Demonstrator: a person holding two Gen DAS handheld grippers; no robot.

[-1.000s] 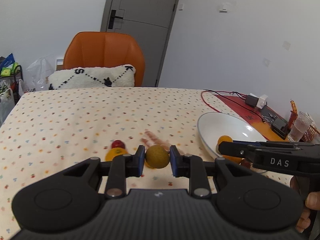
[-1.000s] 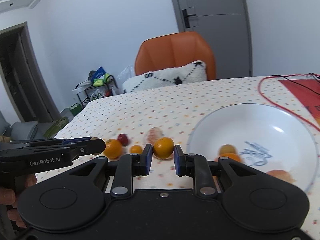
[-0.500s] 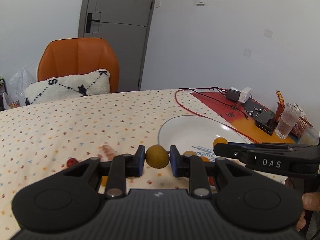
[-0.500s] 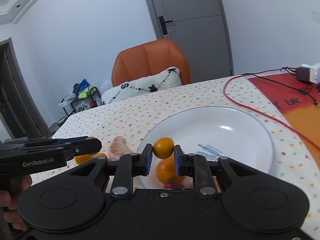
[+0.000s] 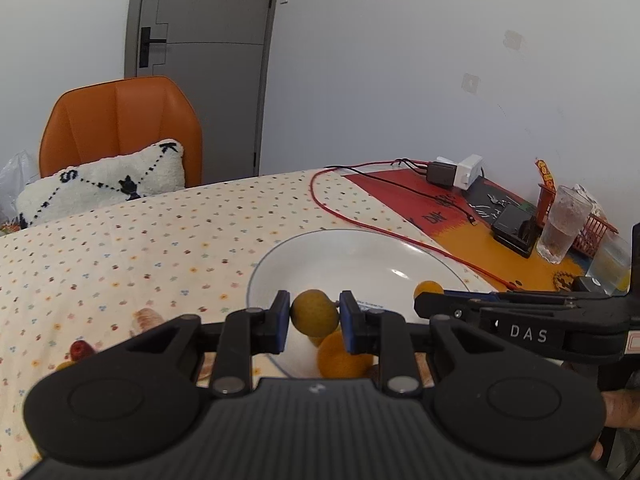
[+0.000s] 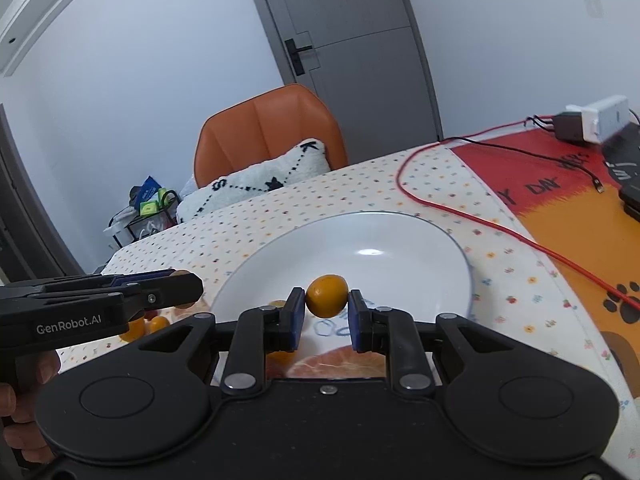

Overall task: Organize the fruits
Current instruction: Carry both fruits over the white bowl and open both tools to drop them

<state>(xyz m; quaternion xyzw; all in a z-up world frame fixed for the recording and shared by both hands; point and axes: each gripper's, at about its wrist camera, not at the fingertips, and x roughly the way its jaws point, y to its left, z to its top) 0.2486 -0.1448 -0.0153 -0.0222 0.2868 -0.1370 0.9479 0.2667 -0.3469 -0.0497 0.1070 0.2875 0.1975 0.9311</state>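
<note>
**Q:** What do your two grippers have hold of?

**A:** My left gripper (image 5: 315, 317) is closed tight on a small brownish-yellow fruit (image 5: 314, 312), its blue pads pressing the fruit from both sides. My right gripper (image 6: 327, 309) is clamped the same way on a small orange (image 6: 327, 296). Each fruit is lifted off the table, pinched between the fingertips.

**Q:** Where are they in relation to the plate?

**A:** Both hang over a wide white plate (image 6: 408, 240) that sits on a cream tablecloth (image 5: 120, 248) dotted with tiny coloured flowers. The small orange is above the plate's middle; the brownish fruit is above its near left edge.

**Q:** Is anything in the plate?

**A:** Yes. From the left camera a larger orange (image 5: 340, 354) lies just below my left fingertips, and from the right camera a cut piece of pinkish-orange fruit (image 6: 332, 362) shows at the plate's near edge.

**Q:** And outside the plate?

**A:** A small red fruit (image 5: 81, 349) lies on the cloth to the left. A red cable (image 6: 480, 220) curves past the plate's right side. An orange chair (image 5: 120, 128) with a white cushion (image 5: 104, 180) stands behind the table.
</note>
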